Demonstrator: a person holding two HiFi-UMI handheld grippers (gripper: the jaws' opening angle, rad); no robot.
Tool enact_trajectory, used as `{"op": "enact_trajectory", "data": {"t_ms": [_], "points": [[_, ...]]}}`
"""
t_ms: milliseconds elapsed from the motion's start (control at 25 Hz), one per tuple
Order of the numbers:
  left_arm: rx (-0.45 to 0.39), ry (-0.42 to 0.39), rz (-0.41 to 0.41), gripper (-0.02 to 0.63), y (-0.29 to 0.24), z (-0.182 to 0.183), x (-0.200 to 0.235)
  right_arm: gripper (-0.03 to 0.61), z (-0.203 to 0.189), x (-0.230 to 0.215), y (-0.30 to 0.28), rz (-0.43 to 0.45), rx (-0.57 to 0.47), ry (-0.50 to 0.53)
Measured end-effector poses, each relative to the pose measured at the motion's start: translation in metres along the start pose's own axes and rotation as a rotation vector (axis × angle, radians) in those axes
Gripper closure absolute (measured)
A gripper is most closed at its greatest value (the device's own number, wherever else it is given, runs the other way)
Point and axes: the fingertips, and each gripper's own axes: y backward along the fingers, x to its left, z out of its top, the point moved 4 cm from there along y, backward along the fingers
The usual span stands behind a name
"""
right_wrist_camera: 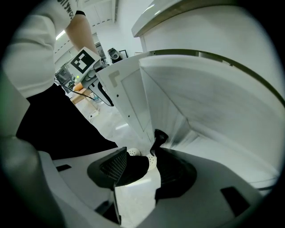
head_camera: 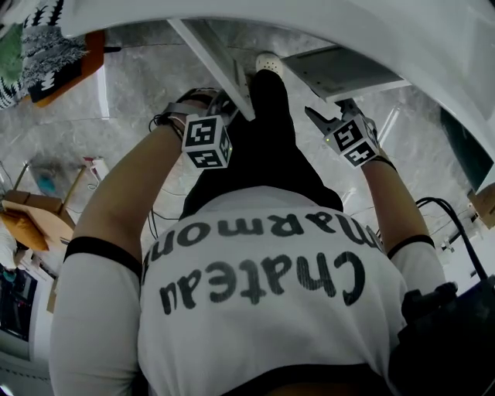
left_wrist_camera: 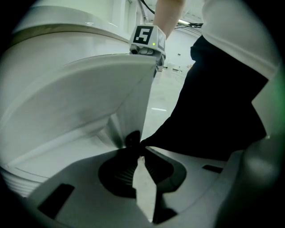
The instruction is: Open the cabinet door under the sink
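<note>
Under the white sink counter (head_camera: 325, 23) two white cabinet doors stand swung out towards me. In the head view, my left gripper (head_camera: 225, 103) is at the left door (head_camera: 207, 56). Its jaws (left_wrist_camera: 137, 145) are pinched together on a small dark handle (left_wrist_camera: 132, 138) at that door's (left_wrist_camera: 89, 98) edge. My right gripper (head_camera: 330, 116) hangs by the right door (head_camera: 340, 71). In the right gripper view, its jaws (right_wrist_camera: 140, 162) stand wide apart with only floor and a shoe between them. The right door's dark handle (right_wrist_camera: 159, 136) sits just beyond the right fingertip, not gripped.
My black-trousered leg (head_camera: 271, 131) and white perforated shoe (head_camera: 267, 62) stand between the two doors on the grey marble floor (head_camera: 131, 100). Wooden furniture (head_camera: 31, 216) stands at the left. Cables (head_camera: 452, 224) and a black bag (head_camera: 445, 309) are at the right.
</note>
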Motion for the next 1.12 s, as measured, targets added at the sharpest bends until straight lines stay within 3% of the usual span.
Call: {"op": "enact_trajectory", "data": {"t_ms": [480, 760, 1120], "points": [[0.079, -0.044, 0.008, 0.568, 0.004, -0.019, -0.009, 0.37, -0.019, 0.015, 0.004, 0.016, 0.053, 0.005], [0.161, -0.025, 0.034, 0.568, 0.005, -0.022, -0.011, 0.365, -0.039, 0.025, 0.015, 0.047, 0.063, 0.025], [0.312, -0.07, 0.041, 0.568, 0.011, -0.036, -0.025, 0.36, -0.07, 0.038, 0.031, 0.064, 0.076, 0.07]]}}
